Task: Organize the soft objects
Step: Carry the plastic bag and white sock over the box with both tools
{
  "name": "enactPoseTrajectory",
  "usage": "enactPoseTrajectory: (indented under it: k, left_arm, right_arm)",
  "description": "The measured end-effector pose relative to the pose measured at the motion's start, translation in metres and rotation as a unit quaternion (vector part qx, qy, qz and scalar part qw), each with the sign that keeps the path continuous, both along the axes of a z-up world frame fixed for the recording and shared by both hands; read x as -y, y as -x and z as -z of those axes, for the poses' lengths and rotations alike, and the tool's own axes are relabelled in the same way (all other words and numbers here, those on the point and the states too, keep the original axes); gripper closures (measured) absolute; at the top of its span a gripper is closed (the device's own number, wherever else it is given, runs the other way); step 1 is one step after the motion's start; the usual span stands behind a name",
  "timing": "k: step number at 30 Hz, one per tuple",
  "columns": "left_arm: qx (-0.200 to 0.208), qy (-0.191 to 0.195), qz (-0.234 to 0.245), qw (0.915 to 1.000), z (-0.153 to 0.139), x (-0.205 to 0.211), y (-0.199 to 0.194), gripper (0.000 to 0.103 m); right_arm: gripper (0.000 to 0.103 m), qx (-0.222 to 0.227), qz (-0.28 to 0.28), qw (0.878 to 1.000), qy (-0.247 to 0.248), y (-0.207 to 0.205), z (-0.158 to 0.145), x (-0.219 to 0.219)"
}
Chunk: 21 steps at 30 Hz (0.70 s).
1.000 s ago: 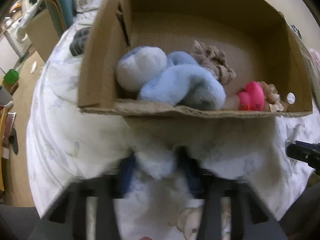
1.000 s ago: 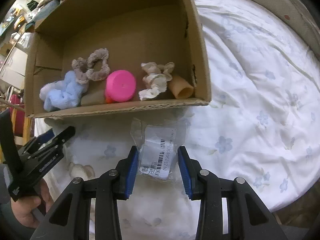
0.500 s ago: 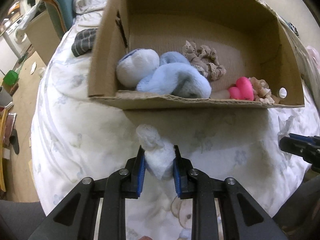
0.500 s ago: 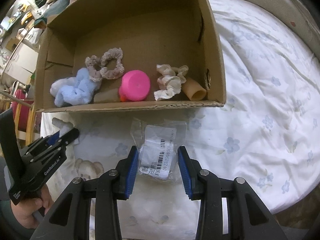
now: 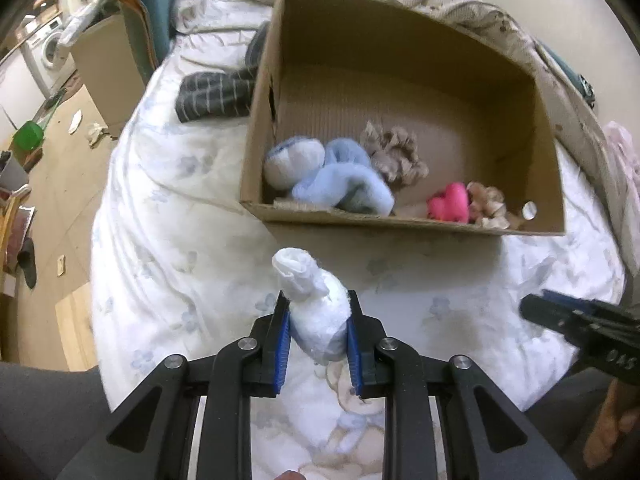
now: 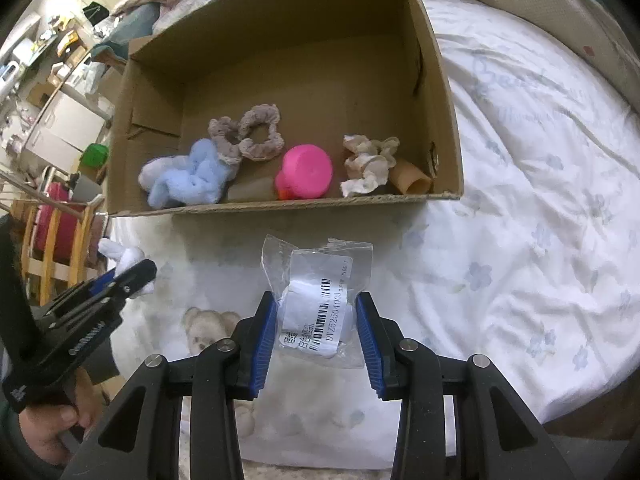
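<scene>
The left gripper (image 5: 318, 330) is squeezing a white cloth bundle (image 5: 314, 304) between nearly closed pads, and the right gripper (image 6: 316, 330) is clamping a clear plastic packet (image 6: 320, 300) at a wider opening, both hanging above the bedsheet (image 6: 520, 216) just short of the cardboard box (image 6: 440, 92). The slick packet is risking slipping out, or either load catching the box's near wall. Beyond the box, cluttered furniture and a washing machine (image 5: 48, 50) are standing across the room.

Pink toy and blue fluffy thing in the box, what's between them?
In the right wrist view, a grey-brown scrunchie and a plain tube-like piece lie between the blue plush and the pink toy.
</scene>
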<state>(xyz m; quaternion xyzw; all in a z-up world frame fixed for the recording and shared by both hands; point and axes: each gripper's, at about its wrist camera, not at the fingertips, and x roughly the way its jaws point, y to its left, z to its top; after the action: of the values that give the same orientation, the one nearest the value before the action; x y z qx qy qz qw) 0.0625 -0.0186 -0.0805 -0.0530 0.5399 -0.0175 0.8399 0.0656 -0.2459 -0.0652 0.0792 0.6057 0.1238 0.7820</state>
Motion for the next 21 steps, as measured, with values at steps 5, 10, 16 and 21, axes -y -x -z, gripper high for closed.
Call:
enactPoseTrajectory:
  k: [5,10,16,21]
  left_arm:
    - [0.01,-0.024,0.004,0.9997,-0.015,0.003,0.013,0.081]
    - [0.02,-0.024,0.006,0.9995,-0.037,0.006,0.027,0.081]
    - [0.05,-0.012,0.009,0.9986,-0.079,0.01,0.025,0.081]
    - [0.07,-0.004,0.022,0.9973,-0.107,0.018,0.019,0.081]
  right_arm:
    - [0.062,0.024,-0.002,1.0,0.01,0.01,-0.016,-0.005]
    - [0.062,0.064,-0.017,0.998,0.003,0.013,-0.05,-0.014]
    - [0.062,0.116,-0.014,0.993,-0.019,0.011,-0.094,-0.007]
    - [0.062,0.125,-0.007,0.991,-0.036,0.009,-0.107,0.008]
